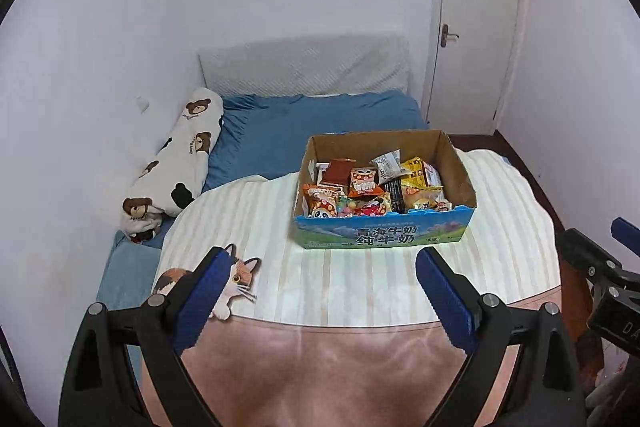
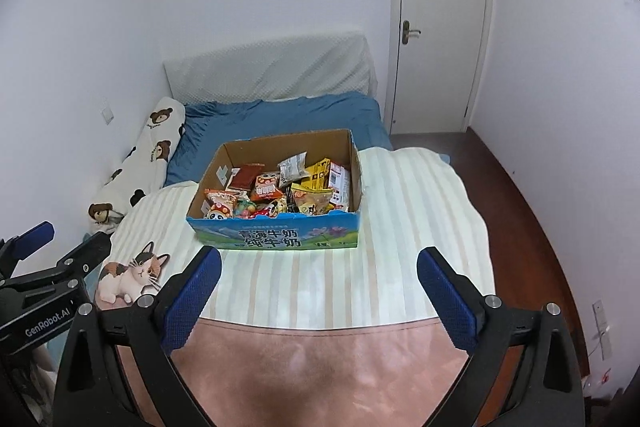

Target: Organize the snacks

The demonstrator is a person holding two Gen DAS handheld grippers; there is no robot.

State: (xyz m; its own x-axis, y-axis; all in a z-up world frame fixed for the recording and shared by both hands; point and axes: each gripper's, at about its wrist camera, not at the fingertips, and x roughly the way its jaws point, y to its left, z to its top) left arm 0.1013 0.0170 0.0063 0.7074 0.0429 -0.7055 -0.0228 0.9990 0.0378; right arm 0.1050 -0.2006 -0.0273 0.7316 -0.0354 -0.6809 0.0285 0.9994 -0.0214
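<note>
A cardboard box (image 1: 460, 167) (image 2: 224, 163) with a blue printed front stands on a striped cream blanket on the bed. Several colourful snack packets (image 1: 368, 191) (image 2: 280, 193) fill it. My left gripper (image 1: 322, 265) hangs open well short of the box, above the blanket's near end, with nothing between its blue pads (image 1: 204, 287). My right gripper (image 2: 320, 263) is likewise open and empty, facing the box front from a similar distance. Each gripper also shows at the side of the other's view: the right gripper (image 1: 600, 267) and the left gripper (image 2: 48, 267).
The striped blanket (image 1: 260, 227) (image 2: 420, 227) with a cat print (image 1: 240, 279) (image 2: 132, 275) covers the bed's near half, over a pink cover (image 2: 320, 367). A bear-print bolster (image 1: 180, 155) lies along the left wall. Blue sheet (image 1: 320, 123), headboard and a shut door (image 2: 440, 27) are behind.
</note>
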